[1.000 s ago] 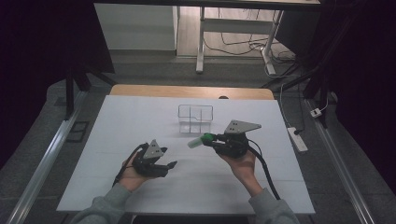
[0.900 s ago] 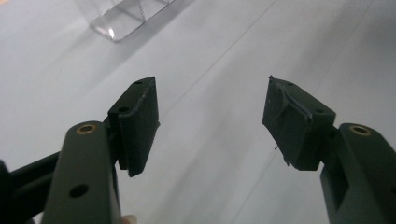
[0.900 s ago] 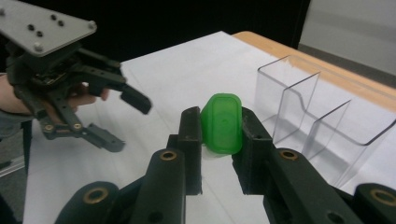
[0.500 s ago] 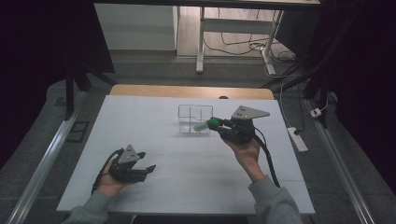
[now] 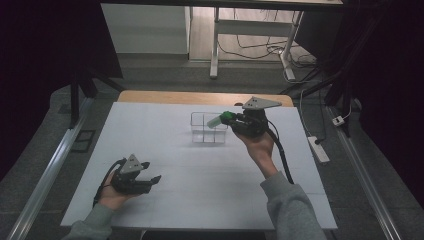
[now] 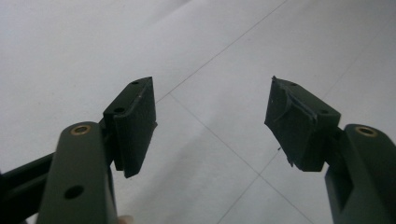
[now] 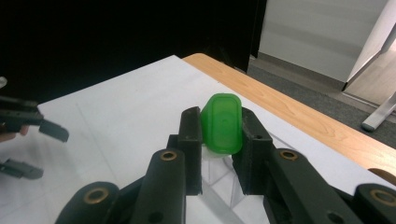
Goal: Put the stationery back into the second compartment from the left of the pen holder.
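Right tool (image 5: 231, 119) grips green-capped bottle (image 5: 219, 119) over clear box (image 5: 200, 134); left tool (image 5: 152, 181) gapes.

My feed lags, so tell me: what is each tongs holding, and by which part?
The right tongs grip a small bottle with a green cap, clamped at the cap end. The left tongs are open, holding nothing.

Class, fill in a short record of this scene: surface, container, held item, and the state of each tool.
Surface: white table
Container: clear divided box, upright near the table's far edge
Held item: green-capped bottle, above the box
Right tool: shut on the bottle's cap
Left tool: open, holding nothing, low over the table's near left
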Motion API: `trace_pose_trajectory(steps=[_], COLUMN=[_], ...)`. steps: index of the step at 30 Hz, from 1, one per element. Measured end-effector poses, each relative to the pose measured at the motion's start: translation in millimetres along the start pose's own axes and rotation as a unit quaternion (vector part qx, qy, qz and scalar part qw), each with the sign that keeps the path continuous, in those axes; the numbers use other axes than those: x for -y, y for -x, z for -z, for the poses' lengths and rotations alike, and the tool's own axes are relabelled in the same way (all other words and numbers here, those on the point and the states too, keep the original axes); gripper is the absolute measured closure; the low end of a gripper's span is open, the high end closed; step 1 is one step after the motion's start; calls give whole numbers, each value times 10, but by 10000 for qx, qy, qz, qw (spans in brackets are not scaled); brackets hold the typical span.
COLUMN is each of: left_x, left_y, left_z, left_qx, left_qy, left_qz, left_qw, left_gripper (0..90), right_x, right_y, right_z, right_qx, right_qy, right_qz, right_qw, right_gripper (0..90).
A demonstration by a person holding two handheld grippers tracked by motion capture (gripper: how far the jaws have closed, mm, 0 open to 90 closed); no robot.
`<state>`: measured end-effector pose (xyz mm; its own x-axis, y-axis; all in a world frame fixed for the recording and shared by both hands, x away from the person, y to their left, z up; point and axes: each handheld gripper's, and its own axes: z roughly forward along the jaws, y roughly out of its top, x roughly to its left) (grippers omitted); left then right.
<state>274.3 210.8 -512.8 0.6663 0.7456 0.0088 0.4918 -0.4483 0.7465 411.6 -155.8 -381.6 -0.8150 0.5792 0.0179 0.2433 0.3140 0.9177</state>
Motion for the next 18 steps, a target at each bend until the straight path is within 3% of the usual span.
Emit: trace_pose_trajectory(steps=[9, 18], left_x=[33, 33], left_y=[-66, -63], left_z=[12, -11], left_qx=[-35, -20], left_qy=[12, -60], left_qz=[105, 59], left_qw=[9999, 10000], left_gripper=[319, 304], right_x=[-49, 41], right_y=[200, 312], right_z=[-242, -517], right_qx=[209, 233], right_qy=[-245, -496], right_qz=[-178, -392], right_qw=[9993, 9977], right_gripper=[734, 723])
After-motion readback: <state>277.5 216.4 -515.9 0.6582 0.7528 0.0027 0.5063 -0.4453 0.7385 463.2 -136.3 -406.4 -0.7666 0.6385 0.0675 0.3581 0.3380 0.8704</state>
